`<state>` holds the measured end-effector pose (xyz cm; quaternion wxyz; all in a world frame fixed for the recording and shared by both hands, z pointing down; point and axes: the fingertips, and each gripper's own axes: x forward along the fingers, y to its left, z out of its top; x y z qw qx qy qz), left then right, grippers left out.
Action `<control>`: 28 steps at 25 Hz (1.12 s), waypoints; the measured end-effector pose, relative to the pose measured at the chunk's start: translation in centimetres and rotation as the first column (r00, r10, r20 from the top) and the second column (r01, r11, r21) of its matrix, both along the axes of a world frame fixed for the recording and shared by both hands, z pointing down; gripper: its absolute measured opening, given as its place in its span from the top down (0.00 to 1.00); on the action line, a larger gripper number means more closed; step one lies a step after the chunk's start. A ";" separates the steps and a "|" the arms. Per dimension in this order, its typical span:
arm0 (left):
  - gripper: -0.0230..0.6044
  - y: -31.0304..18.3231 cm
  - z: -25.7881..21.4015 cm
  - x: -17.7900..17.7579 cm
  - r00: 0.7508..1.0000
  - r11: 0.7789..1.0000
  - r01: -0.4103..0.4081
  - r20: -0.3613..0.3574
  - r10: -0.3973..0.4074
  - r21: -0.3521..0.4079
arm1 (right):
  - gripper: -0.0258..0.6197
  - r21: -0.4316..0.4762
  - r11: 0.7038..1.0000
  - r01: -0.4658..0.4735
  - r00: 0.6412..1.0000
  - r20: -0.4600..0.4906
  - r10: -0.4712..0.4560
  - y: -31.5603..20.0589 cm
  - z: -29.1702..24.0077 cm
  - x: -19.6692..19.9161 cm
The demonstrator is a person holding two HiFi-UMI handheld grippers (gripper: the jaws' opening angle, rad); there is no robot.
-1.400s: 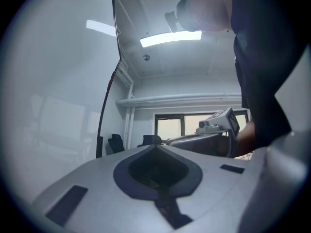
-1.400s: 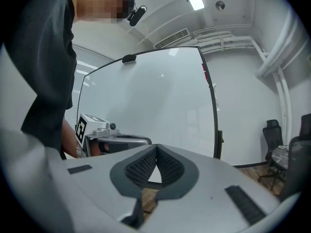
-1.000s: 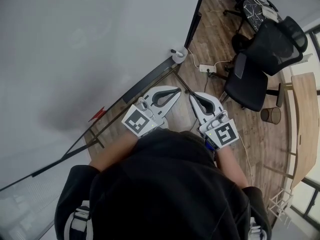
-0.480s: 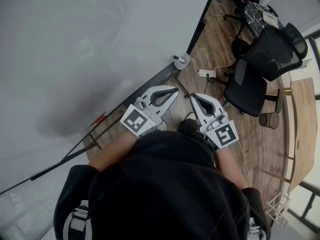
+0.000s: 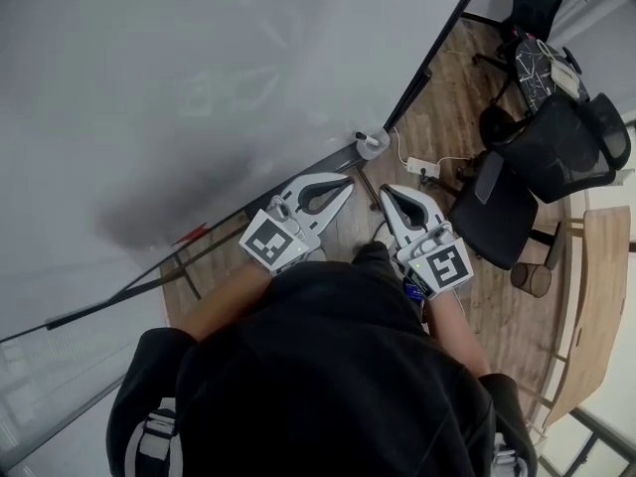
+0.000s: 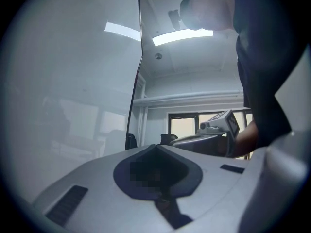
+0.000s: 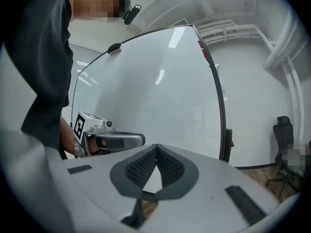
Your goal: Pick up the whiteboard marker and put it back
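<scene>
Whiteboard point(image 5: 199, 87) fills more of the head view than a second ago, and the office chair point(image 5: 556, 147) sits further right in frame. Left gripper point(image 5: 347, 181) and right gripper point(image 5: 386, 193) keep the same pose: side by side, roughly level, jaws pressed together, nothing in them. The red marker point(image 5: 190, 235) lies on the board's bottom rail point(image 5: 288, 185), left of the left gripper and apart from it.

Whiteboard point(image 5: 199, 87): smooth, glossy white face with light streaks mirrored in it. Its rim is a thin dark matt strip, metal by the look.

Floor point(image 5: 467, 97), far right: brown wood planks, low sheen.

Left gripper point(image 5: 347, 181) and right gripper point(image 5: 384, 193): pale grey matt plastic shells. The right one's pads point(image 7: 139, 168) are dark and finely ribbed.

Chair point(image 5: 571, 142): black back, mesh-looking.

Desk point(image 5: 596, 296), right: pale smooth wood.

Person's top point(image 5: 318, 366): black matt cloth.
</scene>
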<state>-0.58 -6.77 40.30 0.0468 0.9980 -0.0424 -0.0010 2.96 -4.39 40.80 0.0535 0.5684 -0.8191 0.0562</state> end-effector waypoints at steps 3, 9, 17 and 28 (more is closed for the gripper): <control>0.96 -1.2 0.2 1.6 0.998 0.999 0.051 0.023 -0.051 -0.003 | 0.96 -0.009 0.999 0.051 0.999 0.005 -0.051 -1.5 0.3 1.8; 0.96 -3.1 0.9 4.1 0.991 0.990 0.136 0.014 -0.136 -0.019 | 0.96 -0.035 0.988 0.153 0.988 0.002 -0.153 -4.1 1.6 4.7; 0.96 -5.5 1.6 6.1 0.959 0.960 0.279 0.054 -0.277 -0.026 | 0.96 -0.075 0.962 0.263 0.965 0.005 -0.264 -7.4 3.7 8.0; 0.96 -7.6 3.6 6.0 0.899 0.902 0.431 0.100 -0.427 -0.033 | 0.96 -0.201 0.911 0.361 0.928 -0.021 -0.372 -11.1 9.3 9.7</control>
